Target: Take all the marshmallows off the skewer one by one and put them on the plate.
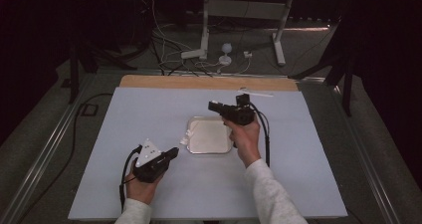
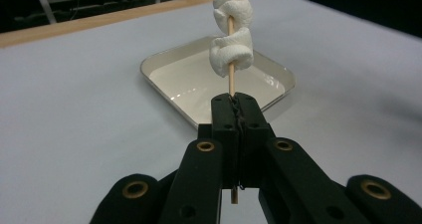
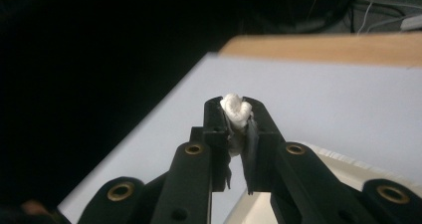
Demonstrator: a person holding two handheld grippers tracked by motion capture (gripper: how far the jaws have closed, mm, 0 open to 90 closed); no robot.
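the left tool point(image 2: 234, 102) clamped an upright skewer point(image 2: 231, 79) of 2 marshmallows point(image 2: 230, 32), its free tip pointing up, while the right tool point(image 3: 235, 109), clamped on 1 marshmallow point(image 3: 236, 109), hovered beyond the tray point(image 1: 209, 135).

I note white marshmallows point(image 2: 231, 40) on a tan wooden skewer point(image 2: 231, 82), black tongs point(image 2: 234, 109), a silver-white tray point(image 2: 164, 87), and a pale lavender table point(image 2: 74, 109) edged in light wood.

Left tool point(image 2: 234, 104) clamped on wooden skewer point(image 2: 231, 77), two marshmallows point(image 2: 230, 32) threaded, white tray point(image 2: 169, 92) behind
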